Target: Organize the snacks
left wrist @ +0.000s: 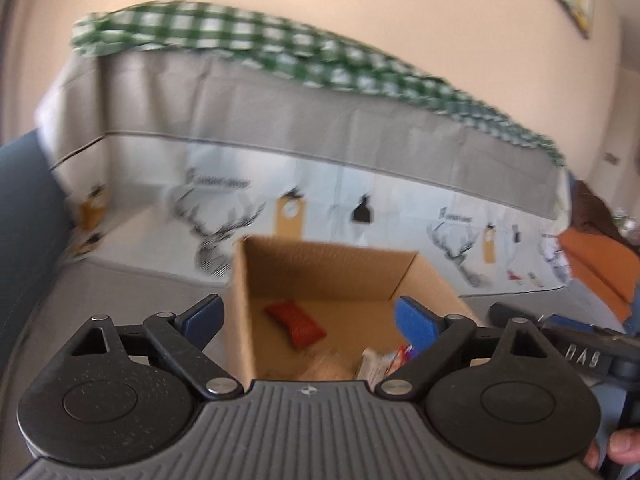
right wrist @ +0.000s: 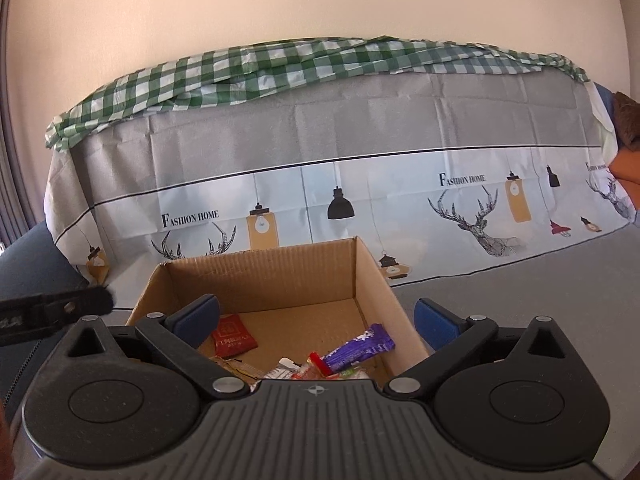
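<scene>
An open cardboard box [left wrist: 276,264] [right wrist: 264,276] stands on a grey surface in front of both grippers. A red snack packet [left wrist: 295,322] [right wrist: 233,340] lies on its floor. A purple wrapped bar [right wrist: 358,347] and several other small wrapped snacks [right wrist: 316,368] [left wrist: 380,362] lie at the near side of the box. My left gripper [left wrist: 310,318] is open above the box's near side, nothing between its blue pads. My right gripper [right wrist: 316,320] is open too and empty, its right pad outside the box wall. The right gripper's body [left wrist: 576,350] shows at the left wrist view's right edge.
A printed cloth [right wrist: 360,200] with deer and lamps hangs behind the box, with a green checked cloth [right wrist: 280,68] on top. A dark blue cushion [left wrist: 28,240] is at the left, an orange one [left wrist: 600,272] at the right. A person's thumb [left wrist: 624,446] shows low right.
</scene>
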### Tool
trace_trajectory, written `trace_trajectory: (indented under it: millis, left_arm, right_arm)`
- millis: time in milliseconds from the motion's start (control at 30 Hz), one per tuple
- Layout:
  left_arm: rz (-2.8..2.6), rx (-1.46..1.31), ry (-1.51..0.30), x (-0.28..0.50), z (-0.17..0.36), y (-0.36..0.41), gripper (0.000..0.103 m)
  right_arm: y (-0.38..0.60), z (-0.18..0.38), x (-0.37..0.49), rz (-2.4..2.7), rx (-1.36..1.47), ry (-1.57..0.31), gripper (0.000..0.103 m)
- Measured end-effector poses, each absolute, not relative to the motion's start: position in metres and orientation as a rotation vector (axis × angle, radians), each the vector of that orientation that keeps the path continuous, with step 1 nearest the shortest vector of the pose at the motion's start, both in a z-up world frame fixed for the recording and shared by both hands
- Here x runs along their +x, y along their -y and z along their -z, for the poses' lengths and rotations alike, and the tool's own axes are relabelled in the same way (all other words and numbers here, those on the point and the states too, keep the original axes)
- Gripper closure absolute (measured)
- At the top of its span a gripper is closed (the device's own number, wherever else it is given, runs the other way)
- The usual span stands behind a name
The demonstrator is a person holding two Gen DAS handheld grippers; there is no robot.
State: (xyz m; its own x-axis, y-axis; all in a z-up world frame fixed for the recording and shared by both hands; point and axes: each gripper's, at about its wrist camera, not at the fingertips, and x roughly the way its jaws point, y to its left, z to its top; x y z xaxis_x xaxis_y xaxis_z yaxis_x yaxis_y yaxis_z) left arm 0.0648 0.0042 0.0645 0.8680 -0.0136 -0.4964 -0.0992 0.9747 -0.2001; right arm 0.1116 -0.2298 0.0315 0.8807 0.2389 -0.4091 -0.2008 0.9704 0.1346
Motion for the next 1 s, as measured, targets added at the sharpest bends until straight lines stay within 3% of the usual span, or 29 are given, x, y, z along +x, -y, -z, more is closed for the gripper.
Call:
trace_trajectory:
  millis: [200,333,433,1000]
  left_arm:
    - [-0.113,-0.203,-0.544,0.013,-0.073,0.010,0.000]
    - [-0.103,-0.215,-0.560,-0.011,-0.047,0.020,0.000]
    - [-0.088,-0.199,-0.694,0.003,-0.031,0.024,0.000]
    - [-0.070,-0.208,-0.714,0.020,-0.016,0.027,0.000]
  right_arm:
    - [0.255,-0.039,0.083,-0.195,0.103,-0.483,0.001]
    - [0.257,-0.040,0.058,-0.180,0.028,-0.478,0.001]
    - [0.251,-0.037,0.048,-0.219,-0.043,-0.475,0.001]
    - [0.248,-0.018,0.070,-0.313,-0.075,-0.637,0.001]
